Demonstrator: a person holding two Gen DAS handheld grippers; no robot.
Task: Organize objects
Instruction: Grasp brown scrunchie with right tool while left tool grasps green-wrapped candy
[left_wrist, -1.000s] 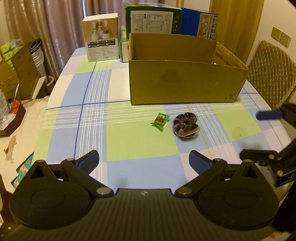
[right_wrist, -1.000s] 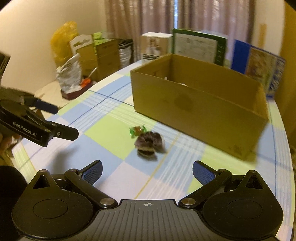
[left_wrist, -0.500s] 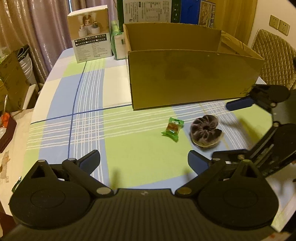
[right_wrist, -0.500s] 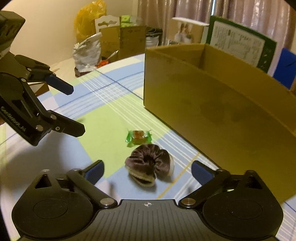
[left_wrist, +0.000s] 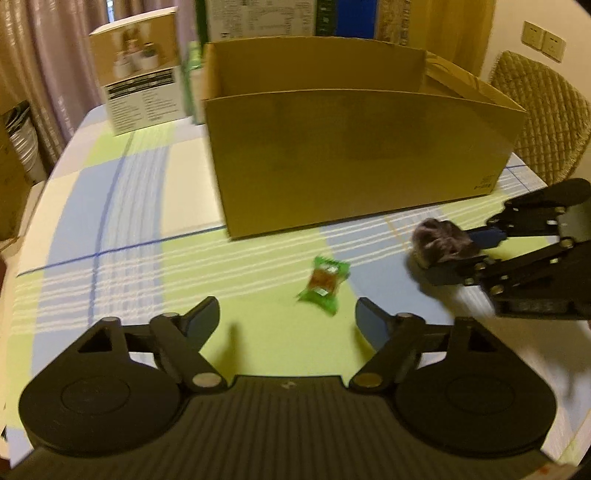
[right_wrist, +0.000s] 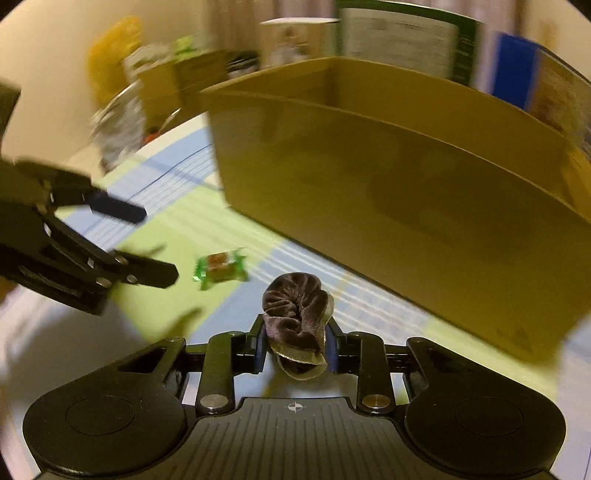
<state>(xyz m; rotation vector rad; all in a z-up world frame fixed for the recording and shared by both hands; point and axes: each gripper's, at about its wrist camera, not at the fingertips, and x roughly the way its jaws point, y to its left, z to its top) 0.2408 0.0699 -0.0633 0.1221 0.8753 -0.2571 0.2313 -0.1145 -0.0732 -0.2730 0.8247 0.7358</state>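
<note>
The dark brown velvet scrunchie (right_wrist: 295, 317) is a soft, crumpled ring of plush cloth with a paler ribbed band showing at its lower edge. It looks very light and squashy, likely to give under pressure rather than slip, so a pinch across the bunched cloth should hold it. The right gripper (right_wrist: 295, 349) has its fingers drawn narrow on it, and it appears to ride just clear of the worktop (left_wrist: 110, 206), in front of the long near wall of the open cardboard box (left_wrist: 354, 155), which is the likely place for it.

Just beside it on the checked cloth lies a small green-wrapped candy (left_wrist: 325, 284), flat, light and crinkly, best taken across its middle. The left gripper (left_wrist: 286, 317) hovers close to the candy with its fingers spread wide and holding nothing.
</note>
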